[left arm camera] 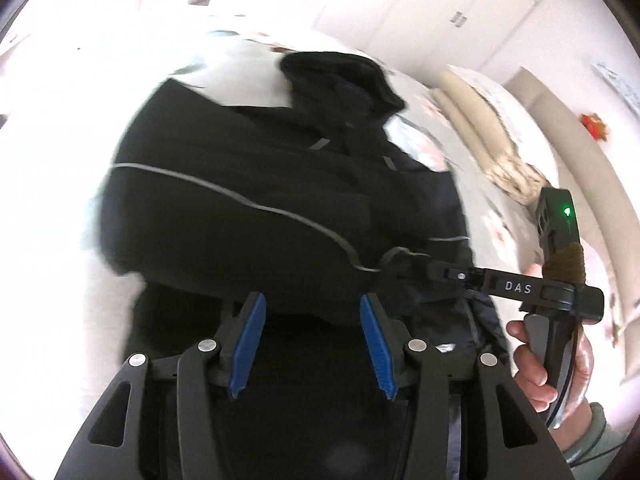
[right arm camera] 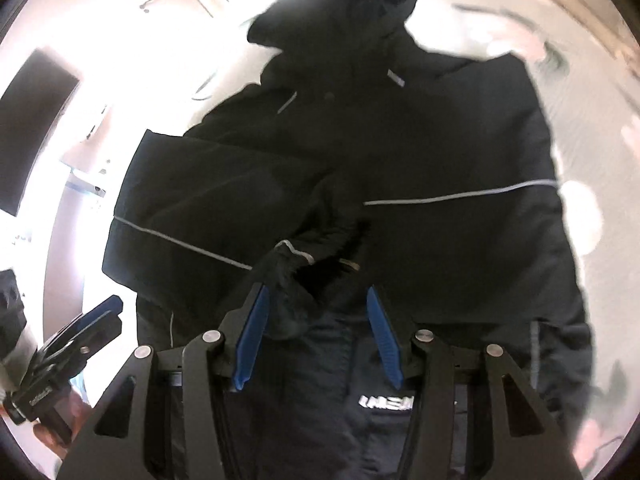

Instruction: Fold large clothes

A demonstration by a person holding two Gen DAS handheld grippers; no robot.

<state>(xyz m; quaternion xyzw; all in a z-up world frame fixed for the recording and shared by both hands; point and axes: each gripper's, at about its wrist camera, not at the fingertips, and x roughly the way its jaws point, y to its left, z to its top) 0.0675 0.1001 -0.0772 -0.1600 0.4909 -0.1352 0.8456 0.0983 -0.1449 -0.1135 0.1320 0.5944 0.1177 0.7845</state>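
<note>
A large black hooded jacket (left arm camera: 256, 184) with thin grey piping lies spread on a pale bed, hood at the far end, both sleeves folded across its chest. It fills the right wrist view (right arm camera: 432, 152) too. My left gripper (left arm camera: 311, 300) is open and empty, just above the jacket's lower part. My right gripper (right arm camera: 316, 292) is open over the folded sleeve cuff (right arm camera: 292, 256), which lies between its blue pads without being pinched. The right gripper also shows in the left wrist view (left arm camera: 404, 264), held by a hand at the jacket's right side.
The bed (left arm camera: 492, 216) has a pale patterned cover. A folded beige blanket (left arm camera: 508, 168) lies at its far right. White wardrobe doors (left arm camera: 460, 4) stand behind. The left gripper shows at the lower left of the right wrist view (right arm camera: 96, 316).
</note>
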